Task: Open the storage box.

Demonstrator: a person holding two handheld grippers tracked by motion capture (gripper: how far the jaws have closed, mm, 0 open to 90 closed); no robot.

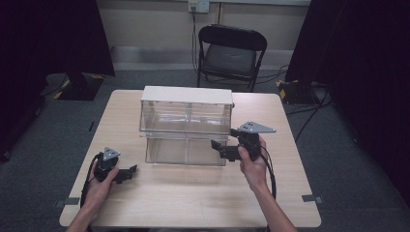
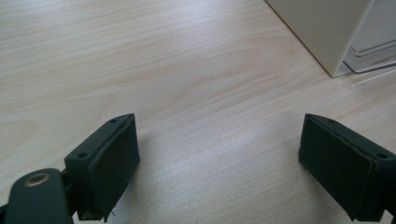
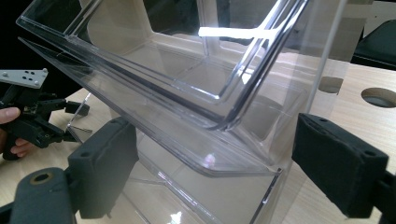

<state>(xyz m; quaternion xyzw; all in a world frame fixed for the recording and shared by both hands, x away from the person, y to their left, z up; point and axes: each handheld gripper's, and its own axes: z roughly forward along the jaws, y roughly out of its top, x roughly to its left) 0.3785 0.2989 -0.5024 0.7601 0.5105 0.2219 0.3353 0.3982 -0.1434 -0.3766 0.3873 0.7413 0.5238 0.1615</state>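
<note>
desk (image 1: 193, 198): light wood top, carrying pretty much everything here
drawer box (image 1: 186, 125): clear plastic with a white top, two tiers, sits mid-desk toward the far edge (upper drawer looks pulled out a bit in the right gripper view)
right gripper (image 1: 216, 145): right at the box's front right corner, jaws spread wide with the drawer front between them, not clamped on anything
left gripper (image 1: 131, 170): near the desk's left edge, well apart from the box, jaws wide apart over bare wood

Dim room — soft glare (plastic)
</note>
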